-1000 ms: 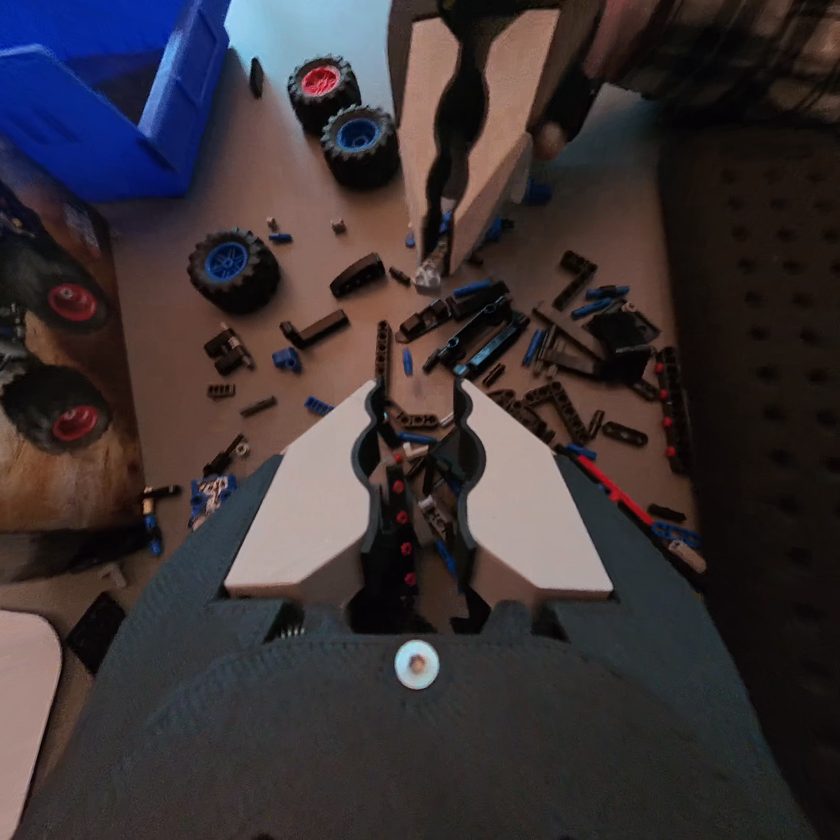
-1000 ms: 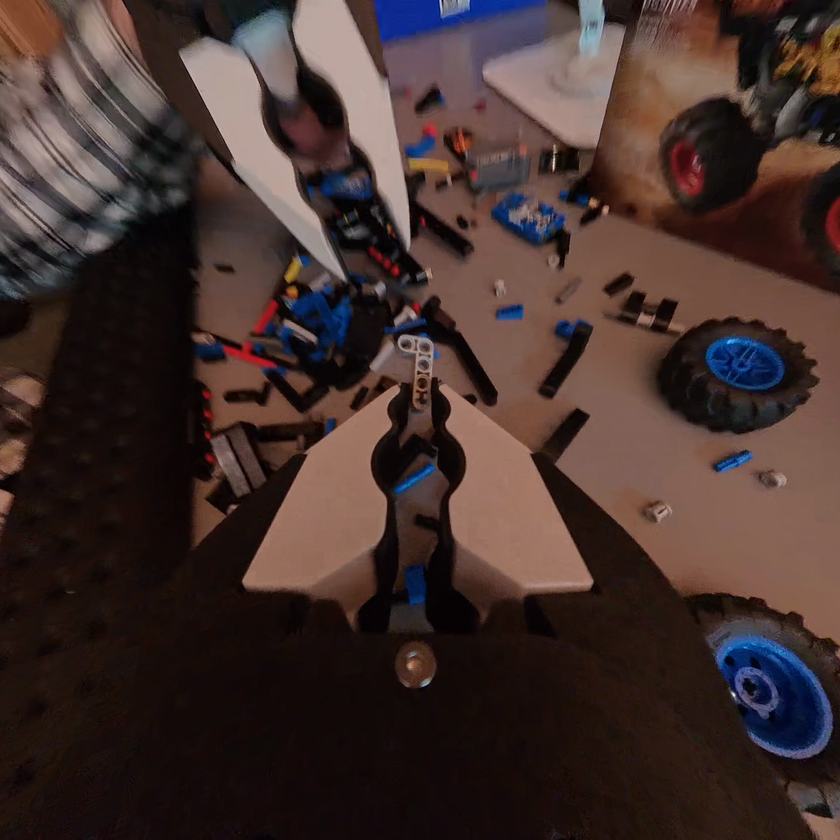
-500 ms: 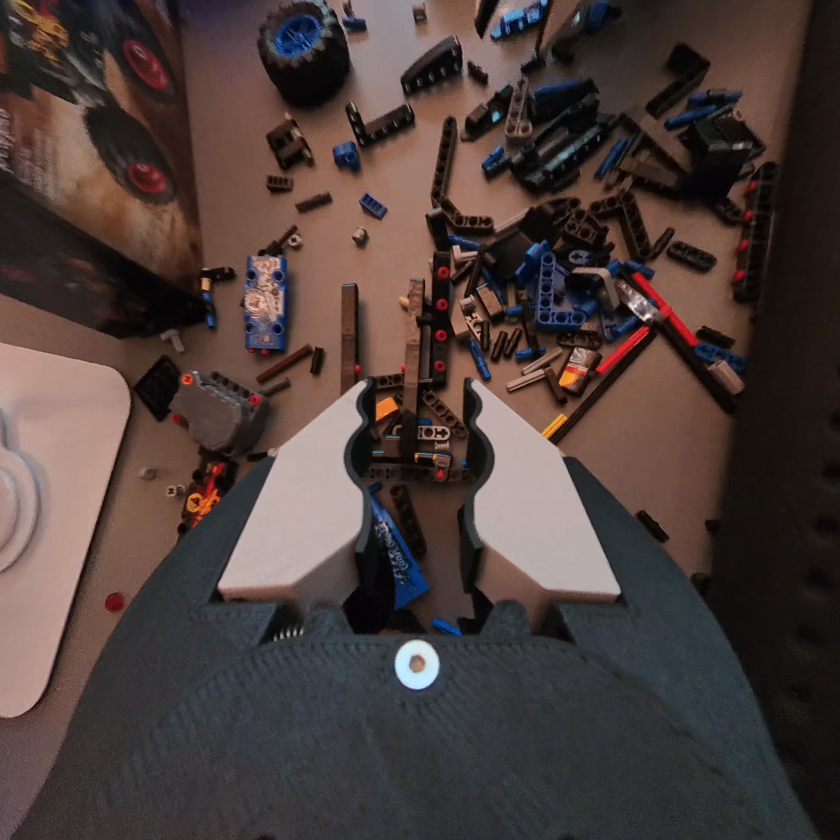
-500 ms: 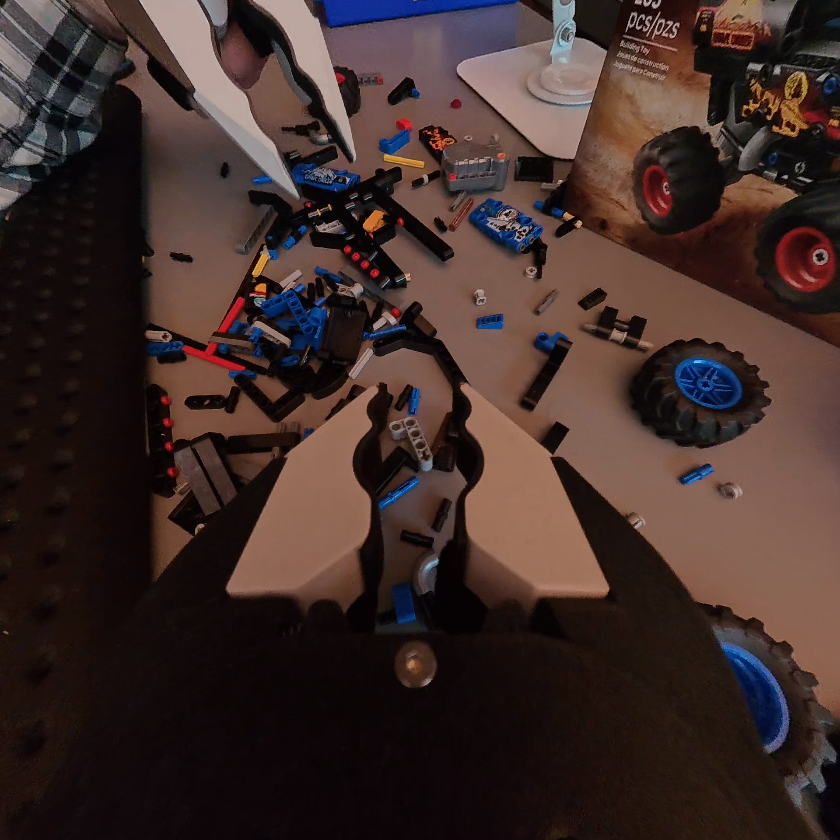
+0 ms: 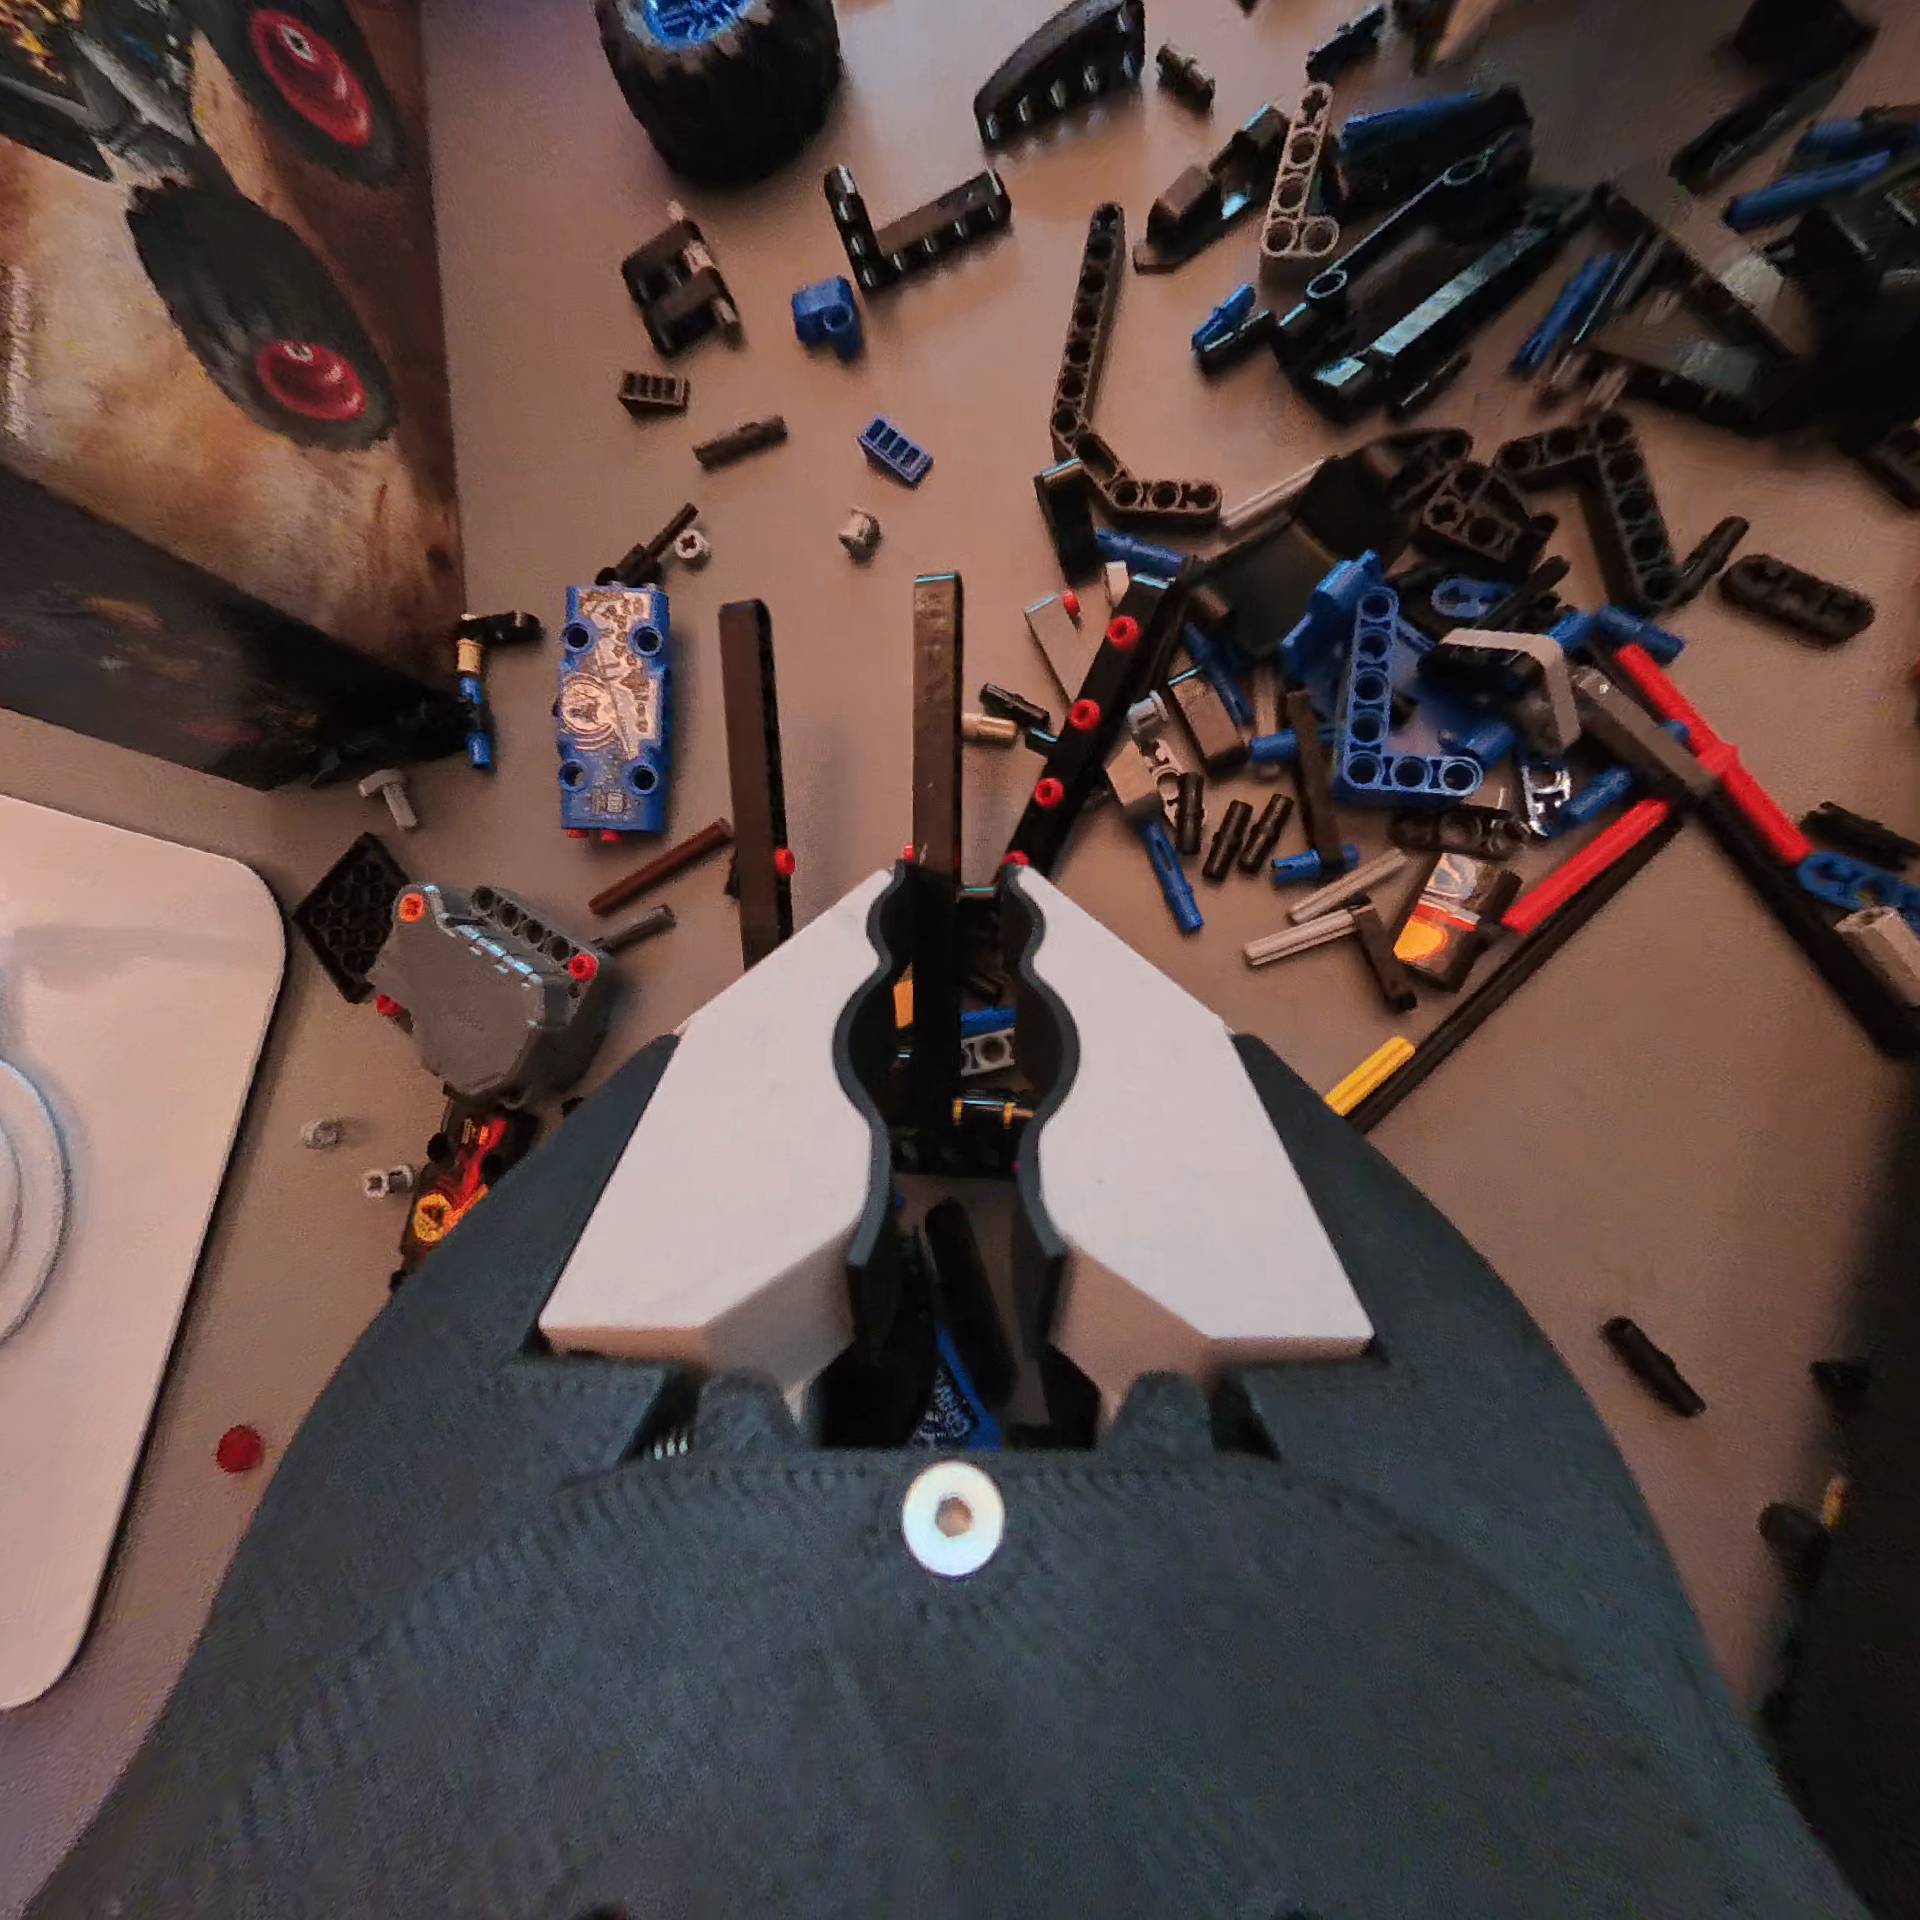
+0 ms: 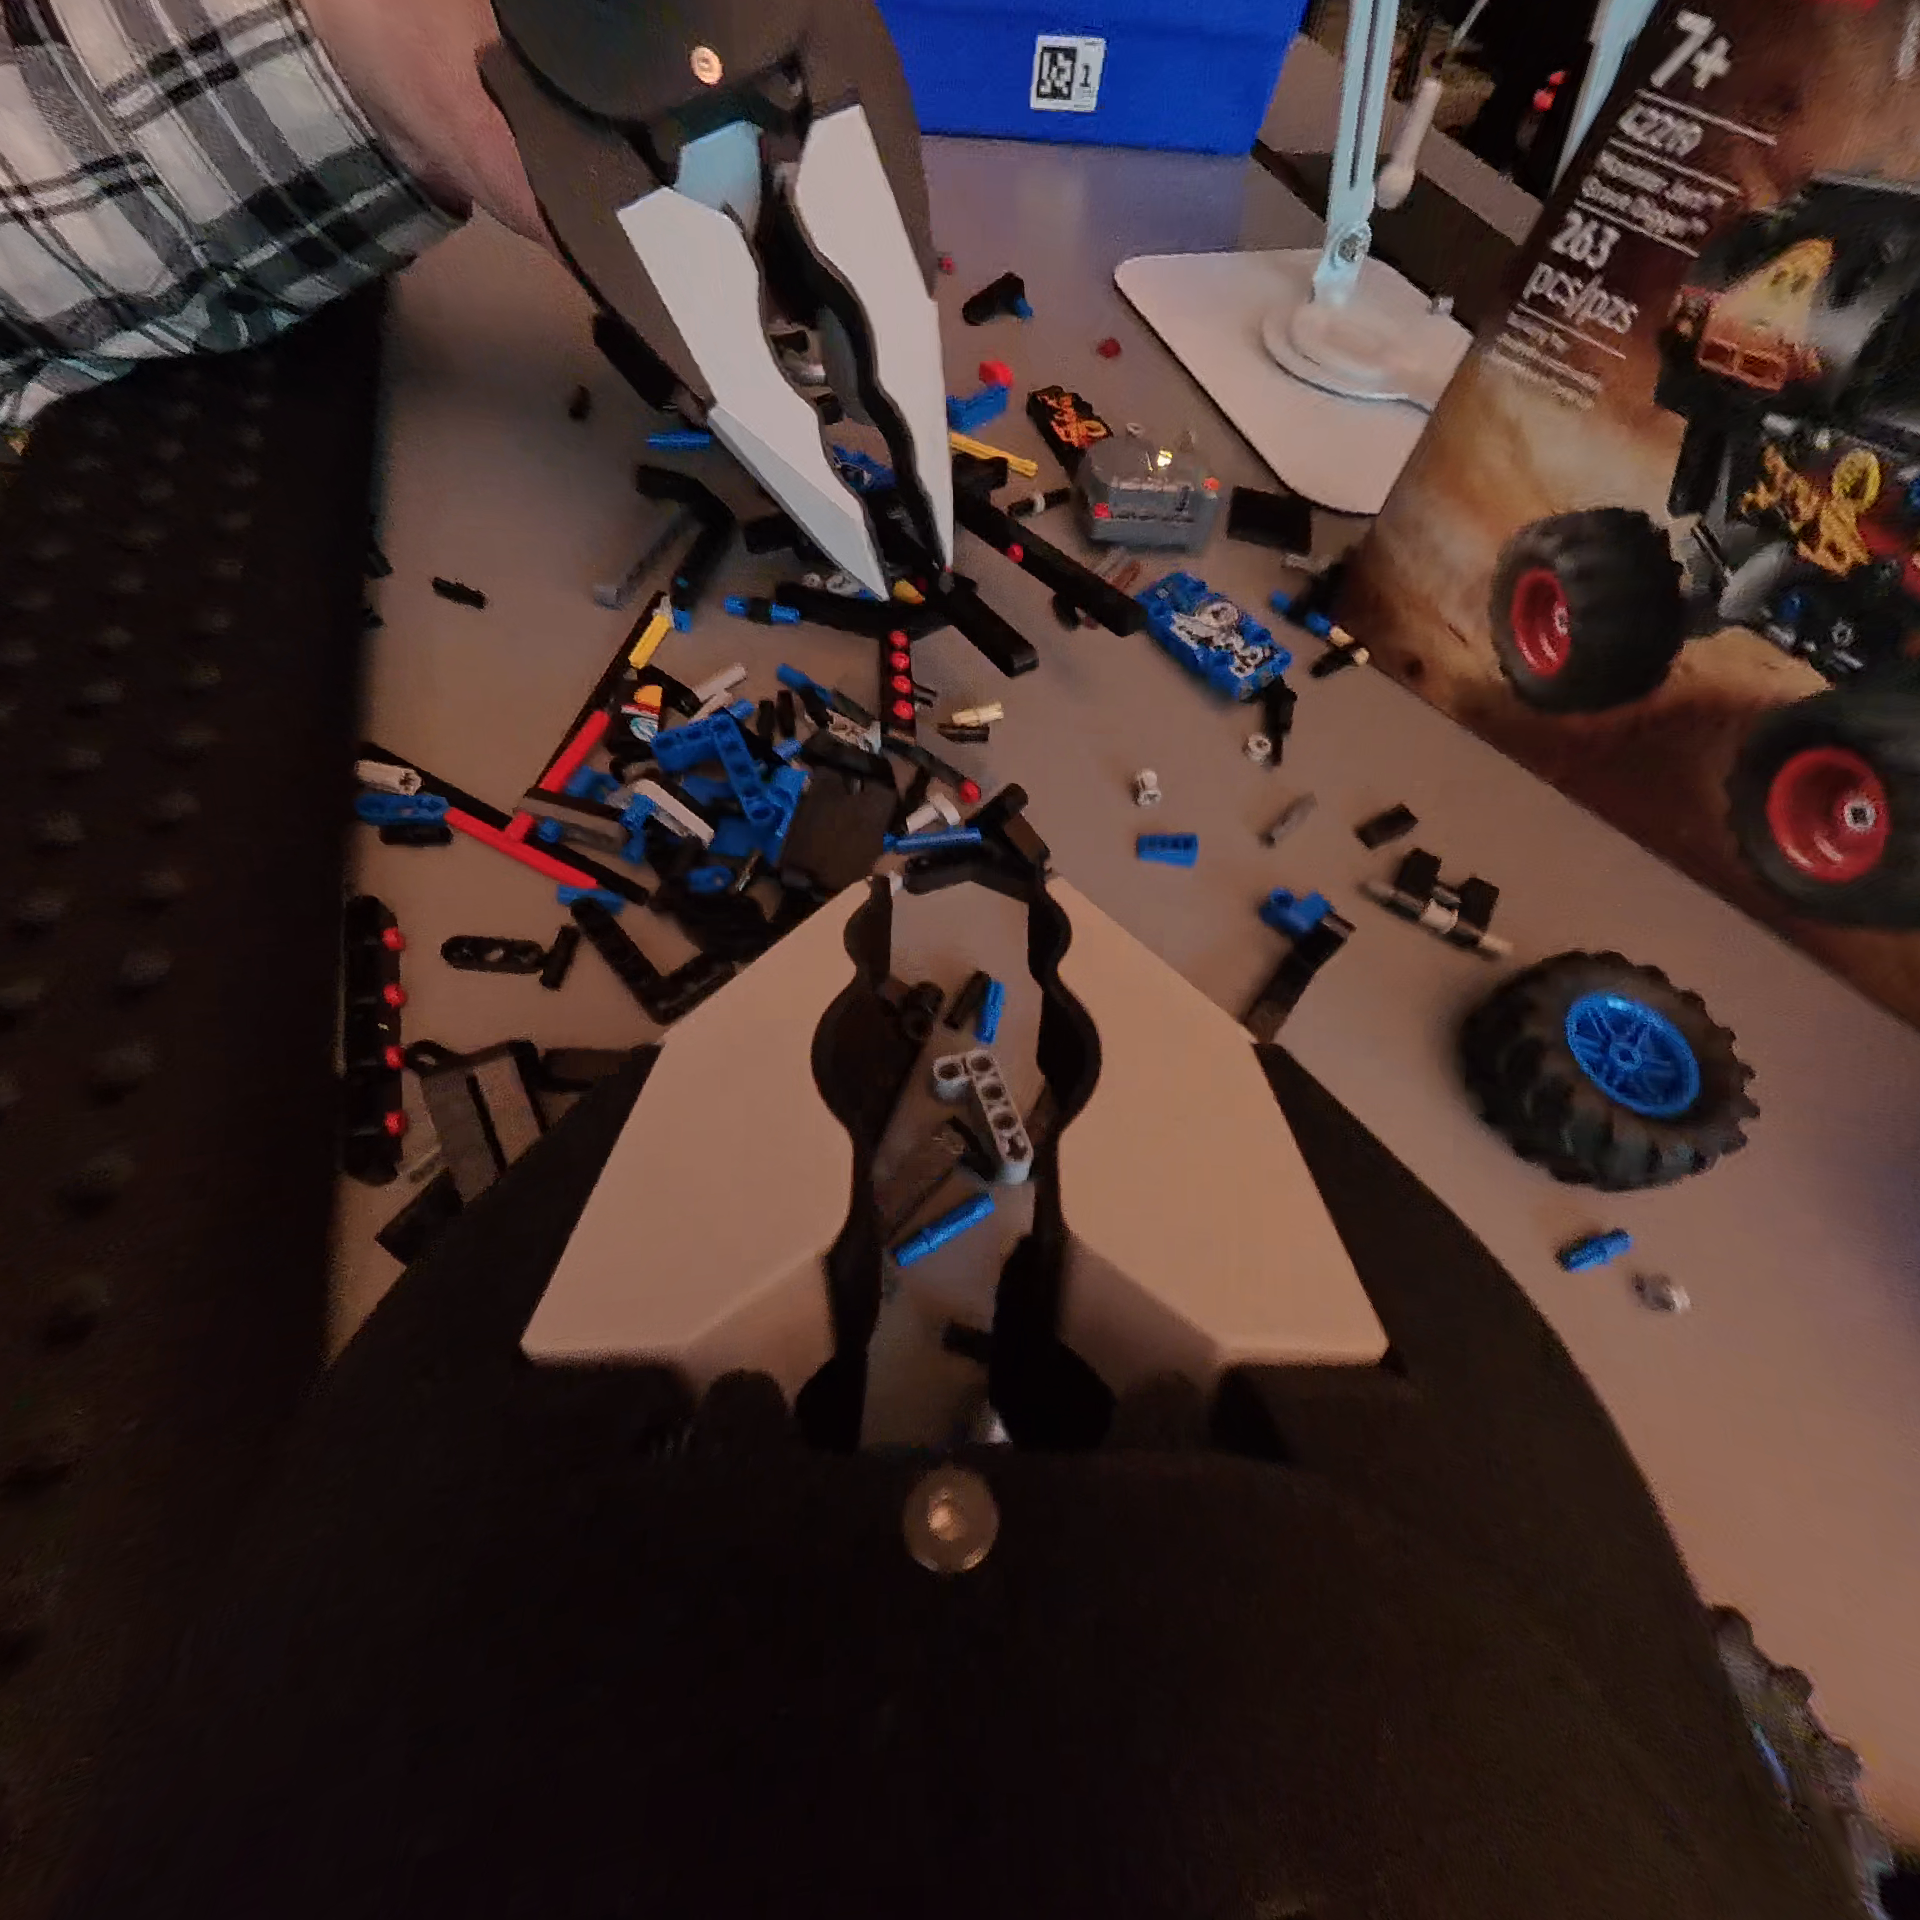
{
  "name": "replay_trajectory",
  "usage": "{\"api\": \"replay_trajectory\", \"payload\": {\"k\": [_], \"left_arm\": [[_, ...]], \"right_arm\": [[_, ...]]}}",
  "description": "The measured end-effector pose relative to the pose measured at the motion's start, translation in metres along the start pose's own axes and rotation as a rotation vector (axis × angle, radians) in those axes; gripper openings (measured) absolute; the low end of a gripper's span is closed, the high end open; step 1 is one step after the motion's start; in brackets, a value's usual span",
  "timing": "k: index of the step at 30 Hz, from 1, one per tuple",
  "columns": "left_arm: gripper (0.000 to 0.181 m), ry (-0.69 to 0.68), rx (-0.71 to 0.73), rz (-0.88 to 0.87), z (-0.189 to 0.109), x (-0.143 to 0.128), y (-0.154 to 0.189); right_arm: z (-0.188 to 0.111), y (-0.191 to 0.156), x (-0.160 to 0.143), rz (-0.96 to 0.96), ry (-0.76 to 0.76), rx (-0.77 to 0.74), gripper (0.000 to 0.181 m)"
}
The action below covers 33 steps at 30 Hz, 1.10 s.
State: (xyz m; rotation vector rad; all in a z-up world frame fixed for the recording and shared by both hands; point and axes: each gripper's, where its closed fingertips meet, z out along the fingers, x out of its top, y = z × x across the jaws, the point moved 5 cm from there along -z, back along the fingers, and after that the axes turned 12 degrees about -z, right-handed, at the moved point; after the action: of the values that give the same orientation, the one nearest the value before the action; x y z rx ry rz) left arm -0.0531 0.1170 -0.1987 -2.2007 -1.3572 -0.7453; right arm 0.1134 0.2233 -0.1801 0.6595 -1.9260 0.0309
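Note:
My left gripper [image 5: 954,883] is lowered onto a cluster of black pieces, its jaws narrowed around a long black beam [image 5: 935,727] that sticks out ahead between the fingertips. A black beam with red pins [image 5: 1086,727] lies just to its right. In the right wrist view the left gripper [image 6: 920,577] points down with its tips close together on those black pieces. My right gripper [image 6: 961,894] is open and empty above the table. A small grey T-shaped beam [image 6: 987,1112] lies on the table between its fingers, beside blue pins.
A pile of black, blue and red pieces [image 5: 1403,675] covers the table's middle. The toy box [image 6: 1662,520], a blue-hubbed wheel [image 6: 1621,1060], a white lamp base [image 6: 1299,343], a grey block [image 5: 488,997], a blue bin [image 6: 1091,73] and a black studded mat [image 6: 156,831] surround it. Left tips to right tips: about 15 cm.
My left gripper moved back over the near pieces, came down and narrowed its jaws around the black beam. My right gripper opened, dropped the grey beam and drew back.

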Motion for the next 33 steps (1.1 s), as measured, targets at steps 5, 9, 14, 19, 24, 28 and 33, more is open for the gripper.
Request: {"api": "replay_trajectory", "payload": {"k": [5,9,14,19,24,28,33], "left_arm": [[0.014,-0.061,0.046,0.006,0.009,-0.004,-0.003],[0.024,-0.060,0.038,-0.025,0.011,-0.006,-0.007],[0.034,0.004,0.007,0.023,0.004,-0.002,0.003],[0.028,0.046,0.079,0.180,0.004,0.011,0.013],[0.010,0.115,0.249,0.406,-0.001,0.027,0.020],[0.008,0.241,0.150,0.219,-0.010,0.037,0.017],[0.008,0.535,-0.276,-0.195,-0.037,0.057,0.017]], "right_arm": [[0.031,-0.010,0.019,-0.037,-0.126,0.029,0.030],[0.071,-0.014,0.025,-0.027,-0.257,0.123,0.030],[0.098,-0.012,0.018,-0.039,-0.322,0.152,0.005],[0.086,-0.007,0.028,0.079,-0.203,0.168,0.005],[0.072,0.002,0.033,0.258,-0.083,0.204,0.005],[0.044,0.013,0.059,0.235,0.165,0.194,0.023],[0.013,0.021,0.071,0.044,0.294,0.067,0.027]]}}
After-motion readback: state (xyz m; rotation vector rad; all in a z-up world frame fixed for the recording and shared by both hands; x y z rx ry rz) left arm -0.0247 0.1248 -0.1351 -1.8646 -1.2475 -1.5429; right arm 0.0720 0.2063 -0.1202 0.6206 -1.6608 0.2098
